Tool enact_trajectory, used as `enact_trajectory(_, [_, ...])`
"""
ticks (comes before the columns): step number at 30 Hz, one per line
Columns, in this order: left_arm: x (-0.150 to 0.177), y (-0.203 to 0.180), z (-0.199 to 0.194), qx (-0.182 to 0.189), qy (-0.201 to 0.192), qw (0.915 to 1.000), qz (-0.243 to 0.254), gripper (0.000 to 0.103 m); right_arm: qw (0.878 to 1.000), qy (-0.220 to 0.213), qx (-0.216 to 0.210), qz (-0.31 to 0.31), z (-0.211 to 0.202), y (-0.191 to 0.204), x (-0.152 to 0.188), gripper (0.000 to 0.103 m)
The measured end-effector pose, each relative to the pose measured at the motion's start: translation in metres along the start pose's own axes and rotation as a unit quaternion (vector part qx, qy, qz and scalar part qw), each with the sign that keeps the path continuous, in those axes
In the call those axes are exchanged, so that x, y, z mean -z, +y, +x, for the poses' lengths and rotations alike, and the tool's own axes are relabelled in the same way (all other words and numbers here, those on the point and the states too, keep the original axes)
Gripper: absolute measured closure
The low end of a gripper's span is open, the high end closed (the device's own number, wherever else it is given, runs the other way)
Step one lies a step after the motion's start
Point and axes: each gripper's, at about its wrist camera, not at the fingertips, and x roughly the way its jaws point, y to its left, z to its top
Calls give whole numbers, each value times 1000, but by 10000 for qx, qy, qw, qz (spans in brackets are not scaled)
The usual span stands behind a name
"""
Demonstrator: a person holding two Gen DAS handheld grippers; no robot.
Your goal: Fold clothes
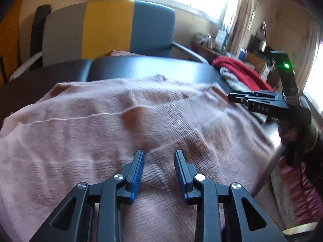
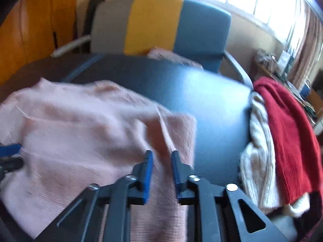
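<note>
The left gripper (image 1: 159,153) hovered with jaws parted and empty over the pink sweater (image 1: 101,121), spread across the worktop's near edge for folding. The right gripper (image 2: 161,154), likewise released, straddled its sleeve. Red and cream knits (image 2: 282,133) waited at the worktop's (image 2: 201,92) right edge.

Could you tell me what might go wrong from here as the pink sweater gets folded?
1. The pink sweater lies rumpled, with ridges across it; folding now would probably lock in the creases.
2. Both the left gripper and the right gripper hang open over the fabric, so a shallow pinch could catch only one layer.
3. The red garment and cream knit are piled close on the dark table; a swung sleeve may snag them.
</note>
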Motion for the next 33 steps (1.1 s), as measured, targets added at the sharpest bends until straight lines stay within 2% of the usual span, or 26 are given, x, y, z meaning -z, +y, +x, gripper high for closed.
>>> enact_trajectory(1, [-1, 4, -6, -8, -65, 10000, -68, 72, 9999, -89, -119, -30, -1, 6, -5, 51])
enact_trajectory(2, [0, 9, -13, -60, -157, 9998, -115, 72, 9995, -162, -241, -153, -2, 15, -9, 47])
enact_trajectory(4, [7, 25, -31, -326, -373, 9984, -259, 72, 9974, -305, -485, -428, -2, 33, -16, 46])
enact_trajectory(7, [24, 57, -51, -936, -555, 9920, -643, 72, 9937, -338, -718, -792, 14, 59, -27, 44])
enact_trajectory(9, [38, 82, -62, -1516, -665, 9812, -996, 72, 9922, -321, -807, -899, 27, 76, -29, 44])
enact_trajectory(12, [53, 122, -63, -1988, -455, 9655, -1622, 71, 9929, -189, -681, -954, 54, 87, -28, 43])
enact_trajectory(13, [57, 131, -61, -2018, -410, 9637, -1697, 70, 9937, -129, -680, -876, 62, 85, -26, 39])
enact_trajectory(16, [61, 151, -48, -1900, -334, 9673, -1645, 69, 9965, 14, -731, -402, 76, 70, -23, 20])
enact_trajectory(17, [56, 154, -44, -1877, -282, 9685, -1610, 69, 9966, 78, -784, -222, 79, 63, -22, 18])
enact_trajectory(19, [47, 161, -37, -1803, -173, 9706, -1585, 69, 9957, 160, -915, 20, 84, 55, -20, 17])
enact_trajectory(22, [38, 168, -40, -1599, -14, 9727, -1682, 69, 9957, 176, -906, 49, 86, 56, -18, 16])
enact_trajectory(26, [27, 167, -56, -1702, -104, 9735, -1525, 69, 9953, 177, -947, 98, 87, 54, -16, 14])
enact_trajectory(27, [21, 166, -59, -1774, -152, 9736, -1427, 66, 9952, 180, -957, 108, 87, 54, -15, 14])
enact_trajectory(28, [14, 167, -58, -1797, -119, 9739, -1380, 59, 9951, 183, -966, 117, 87, 53, -15, 13])
enact_trajectory(31, [-5, 178, -47, -1771, 133, 9750, -1337, 48, 9950, 178, -977, 128, 82, 51, -14, 13])
enact_trajectory(33, [-20, 191, -31, -1618, 521, 9749, -1435, 44, 9950, 173, -974, 127, 81, 51, -14, 13])
